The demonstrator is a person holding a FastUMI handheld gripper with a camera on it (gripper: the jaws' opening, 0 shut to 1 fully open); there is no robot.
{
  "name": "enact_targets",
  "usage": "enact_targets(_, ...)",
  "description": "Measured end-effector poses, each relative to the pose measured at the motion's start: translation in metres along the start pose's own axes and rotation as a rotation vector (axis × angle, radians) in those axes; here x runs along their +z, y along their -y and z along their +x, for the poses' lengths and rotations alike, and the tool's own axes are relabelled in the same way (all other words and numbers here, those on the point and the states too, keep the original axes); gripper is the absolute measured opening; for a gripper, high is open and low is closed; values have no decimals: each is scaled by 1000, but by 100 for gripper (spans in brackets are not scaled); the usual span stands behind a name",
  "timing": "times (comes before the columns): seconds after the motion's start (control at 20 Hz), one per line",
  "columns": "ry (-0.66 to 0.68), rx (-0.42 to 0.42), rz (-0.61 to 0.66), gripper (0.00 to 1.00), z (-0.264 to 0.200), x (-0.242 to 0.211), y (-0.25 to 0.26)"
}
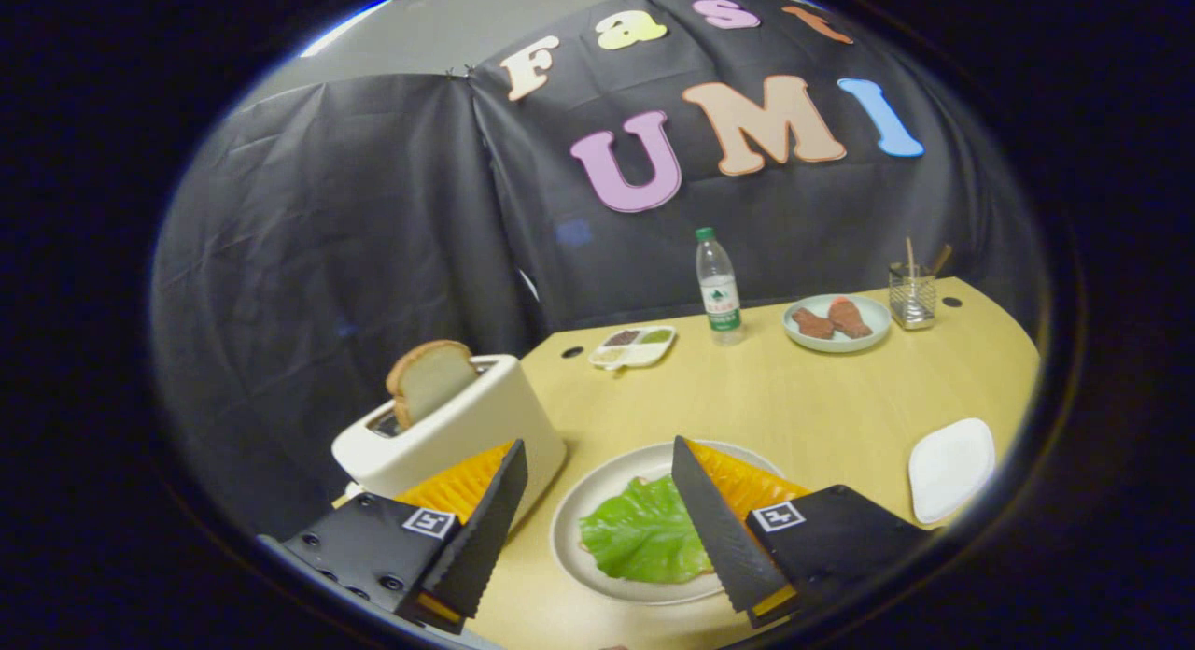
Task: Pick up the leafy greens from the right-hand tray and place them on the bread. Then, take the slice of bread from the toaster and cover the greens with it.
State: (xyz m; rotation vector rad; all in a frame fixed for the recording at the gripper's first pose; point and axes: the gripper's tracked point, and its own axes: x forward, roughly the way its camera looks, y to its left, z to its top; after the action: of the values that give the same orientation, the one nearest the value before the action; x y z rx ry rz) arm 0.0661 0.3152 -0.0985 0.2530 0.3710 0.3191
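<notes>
On the round white plate (569, 529) between our wide-open, empty gripper (597, 519) fingers, the crinkled green lettuce leaf (639, 533) already lies; next we judge reaching left for the tan bread slice (429, 379) standing in the cream toaster (467, 426).

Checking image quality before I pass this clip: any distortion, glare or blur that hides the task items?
Gripper view: fisheye bends the table edge; lighting is dim and even, no glare. Greens on the plate and bread in the toaster read clearly between and beyond the open gripper; the far bottle is soft.
</notes>
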Motion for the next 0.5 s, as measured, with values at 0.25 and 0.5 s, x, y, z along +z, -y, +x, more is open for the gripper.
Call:
enact_targets(0.25, 18, 111, -2, 99, 13, 25, -60)
enact_targets(0.5, 2, 185, 9, 99, 39, 38, -106)
